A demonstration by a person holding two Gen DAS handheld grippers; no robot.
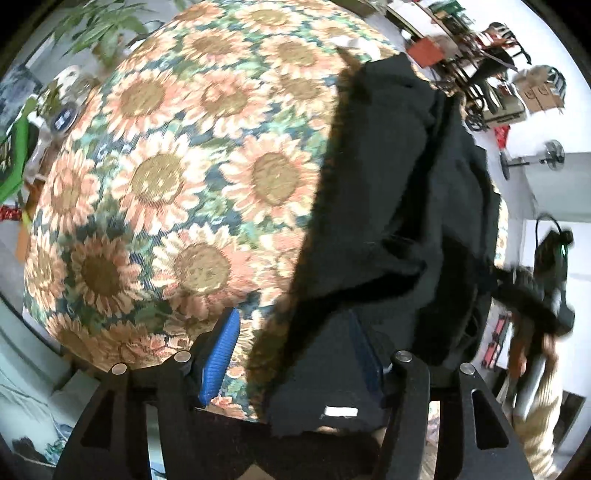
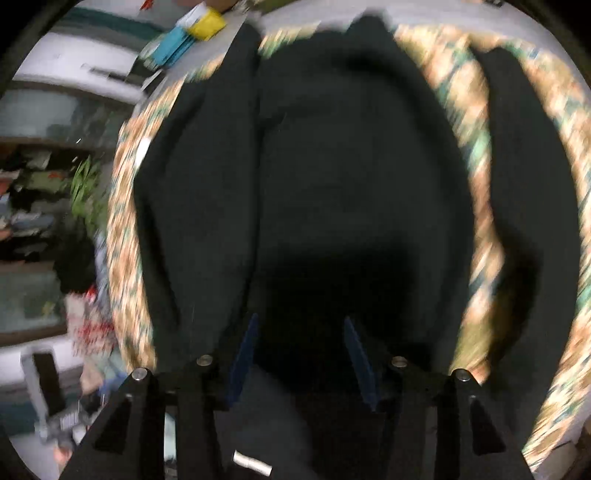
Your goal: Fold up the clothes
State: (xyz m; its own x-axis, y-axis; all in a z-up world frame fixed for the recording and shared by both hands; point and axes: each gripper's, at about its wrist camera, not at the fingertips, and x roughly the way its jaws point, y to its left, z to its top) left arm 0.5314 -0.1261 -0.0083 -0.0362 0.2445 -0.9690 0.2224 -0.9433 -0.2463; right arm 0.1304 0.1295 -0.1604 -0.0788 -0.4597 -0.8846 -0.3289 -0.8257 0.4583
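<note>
A table covered with a sunflower-print cloth carries the clothes. A black garment lies crumpled along its right side in the left wrist view. In the blurred right wrist view black fabric spreads across most of the cloth.

Blurred black garment on floral tablecloth, below parted right hand-held gripper

Sunflower tablecloth, houseplant (leafy), green bag.
</note>
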